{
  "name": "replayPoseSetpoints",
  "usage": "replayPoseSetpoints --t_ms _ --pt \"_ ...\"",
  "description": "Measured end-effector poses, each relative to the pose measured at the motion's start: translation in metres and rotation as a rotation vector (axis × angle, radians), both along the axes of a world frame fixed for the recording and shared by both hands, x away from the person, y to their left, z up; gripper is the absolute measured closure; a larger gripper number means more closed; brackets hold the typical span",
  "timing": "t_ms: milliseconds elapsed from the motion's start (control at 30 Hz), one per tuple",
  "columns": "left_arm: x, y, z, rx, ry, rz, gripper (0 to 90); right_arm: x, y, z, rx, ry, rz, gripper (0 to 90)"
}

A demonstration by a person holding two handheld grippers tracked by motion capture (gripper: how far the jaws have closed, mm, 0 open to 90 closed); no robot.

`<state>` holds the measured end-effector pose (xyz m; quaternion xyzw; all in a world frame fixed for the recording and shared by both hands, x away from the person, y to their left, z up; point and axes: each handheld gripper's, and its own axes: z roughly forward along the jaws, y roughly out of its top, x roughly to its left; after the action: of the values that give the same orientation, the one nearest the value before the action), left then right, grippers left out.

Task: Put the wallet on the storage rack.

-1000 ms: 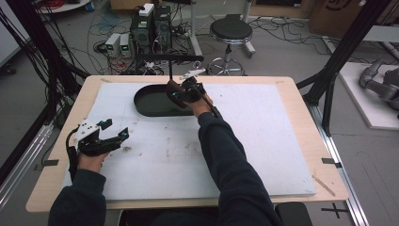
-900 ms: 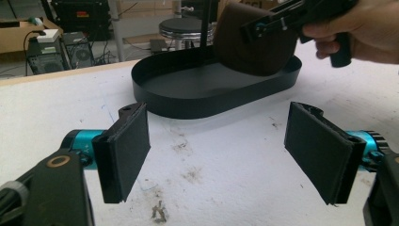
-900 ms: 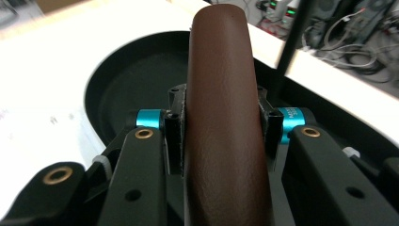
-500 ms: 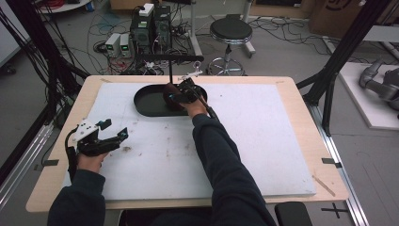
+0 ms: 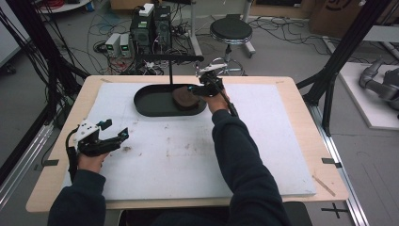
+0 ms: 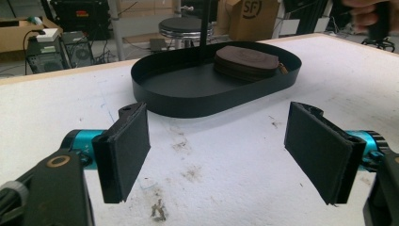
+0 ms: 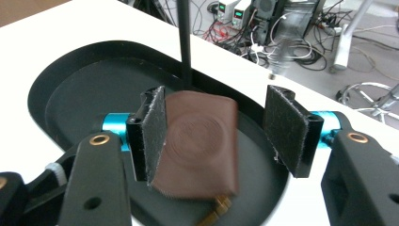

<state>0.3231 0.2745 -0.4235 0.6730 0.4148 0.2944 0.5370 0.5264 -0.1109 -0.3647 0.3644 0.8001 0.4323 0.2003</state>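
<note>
The right gripper [image 5: 207,84] hangs over the right end of the black oval tray [image 5: 146,106], its jaws spread wide with nothing between the pads. In the right gripper view [image 7: 214,134] a brown leather pouch [image 7: 200,141] lies flat on the tray floor below the jaws, the left pad overlapping its edge in the picture; whether it touches cannot be told. A brass-coloured fitting [image 7: 216,209] shows at the pouch's near end. A thin black post [image 7: 184,40] rises from the tray's far rim just beyond the pouch.

The left gripper [image 5: 110,136] is held near the worktop's left edge, well apart from the tray, jaws also wide and empty. Its own view [image 6: 221,150] looks across the stained white mat [image 6: 211,160] to the tray [image 6: 188,101], with the pouch [image 6: 247,61] at the tray's right end.

The tray sits toward the far edge of the worktop [image 5: 301,94], left of centre. Beyond the far edge stand a round black stool [image 5: 230,30] and electronics boxes [image 5: 150,26] among floor cables.
</note>
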Motion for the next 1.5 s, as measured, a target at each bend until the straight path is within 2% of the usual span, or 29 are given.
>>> replayPoseSetpoints --t_ms 33,67,100,167,200,267,300,333,400,433,467,500,533,567,600,633,667,700,767,800,867,900,967,1067,1167,1500 --pt "0.0 0.0 0.0 -0.001 0.002 -0.001 22.7 -0.004 -0.008 0.003 0.0 -0.009 0.004 38.7" --pt "0.0 0.0 0.0 -0.001 0.002 -0.001 22.7 -0.004 -0.008 0.003 0.0 -0.009 0.004 38.7" --pt "0.0 0.0 0.0 -0.004 0.001 -0.003 22.7 -0.014 -0.026 0.009 -0.004 -0.024 0.029 36.2" --pt "0.001 0.0 0.0 -0.011 0.007 -0.007 22.7 -0.018 -0.033 0.011 0.005 -0.026 0.037 35.3" --pt "0.001 0.0 0.001 -0.012 0.003 -0.007 22.7 -0.031 -0.054 0.014 0.002 -0.045 0.037 30.1" --pt "0.002 0.001 0.003 -0.026 -0.006 -0.004 22.7 -0.038 -0.069 0.015 -0.009 -0.022 0.032 25.2" --pt "0.002 0.001 0.003 -0.026 -0.006 -0.004 22.6 -0.038 -0.069 0.015 -0.009 -0.022 0.032 25.2" --pt "0.003 0.001 0.004 -0.037 -0.009 -0.001 22.2 -0.052 -0.088 0.012 -0.008 -0.046 0.014 25.1" --pt "0.004 0.001 0.004 -0.044 -0.007 -0.002 21.3 -0.059 -0.1 0.012 -0.034 0.013 -0.016 21.9" --pt "0.004 0.001 0.004 -0.044 -0.007 -0.002 21.0 -0.066 -0.107 0.011 -0.036 -0.001 -0.02 22.4" --pt "0.005 0.001 0.005 -0.049 -0.006 0.0 21.0 -0.066 -0.107 0.011 -0.036 -0.001 -0.02 22.4" --pt "0.006 0.0 0.005 -0.052 -0.007 0.0 20.6 -0.083 -0.122 0.007 -0.057 -0.037 -0.013 23.7" --pt "0.006 0.0 0.005 -0.052 -0.007 0.0 20.6 -0.083 -0.122 0.007 -0.057 -0.037 -0.013 23.7" --pt "0.007 0.0 0.005 -0.047 -0.007 -0.001 20.6 -0.098 -0.135 0.004 -0.058 -0.032 -0.026 22.1" --pt "0.007 0.0 0.005 -0.049 -0.007 -0.001 20.6 -0.103 -0.14 0.002 -0.058 -0.047 -0.031 22.2" --pt "0.008 -0.001 0.005 -0.053 -0.01 -0.003 20.6 -0.113 -0.148 -0.001 -0.045 -0.065 -0.039 22.3" --pt "0.008 -0.001 0.005 -0.052 -0.009 -0.002 20.6 -0.113 -0.148 -0.001 -0.045 -0.065 -0.039 22.3" --pt "0.008 -0.003 0.006 -0.055 -0.012 -0.001 20.7 -0.128 -0.16 -0.006 -0.029 -0.069 -0.042 22.4" --pt "0.008 -0.003 0.006 -0.057 -0.015 -0.002 20.7 -0.134 -0.163 -0.009 -0.028 -0.076 -0.04 22.4" --pt "0.008 -0.003 0.007 -0.053 -0.019 -0.003 20.7 -0.149 -0.173 -0.015 -0.026 -0.097 -0.051 22.3" --pt "0.009 -0.004 0.008 -0.048 -0.024 -0.002 20.7 -0.162 -0.184 -0.021 -0.015 -0.118 -0.071 21.8" --pt "0.009 -0.004 0.009 -0.051 -0.027 -0.001 20.7 -0.162 -0.184 -0.021 -0.015 -0.118 -0.071 21.8" --pt "0.01 -0.004 0.009 -0.05 -0.031 0.003 20.7 -0.174 -0.196 -0.027 0.002 -0.127 -0.101 21.3" --pt "0.009 -0.004 0.009 -0.044 -0.032 0.002 20.7 -0.181 -0.201 -0.028 0.018 -0.133 -0.104 20.8" --pt "0.008 -0.004 0.01 -0.043 -0.035 0.001 20.9 -0.182 -0.199 -0.031 -0.016 -0.142 -0.088 20.8" --pt "0.006 -0.005 0.008 -0.042 -0.029 -0.006 21.2 -0.182 -0.198 -0.033 -0.045 -0.153 -0.116 20.8"
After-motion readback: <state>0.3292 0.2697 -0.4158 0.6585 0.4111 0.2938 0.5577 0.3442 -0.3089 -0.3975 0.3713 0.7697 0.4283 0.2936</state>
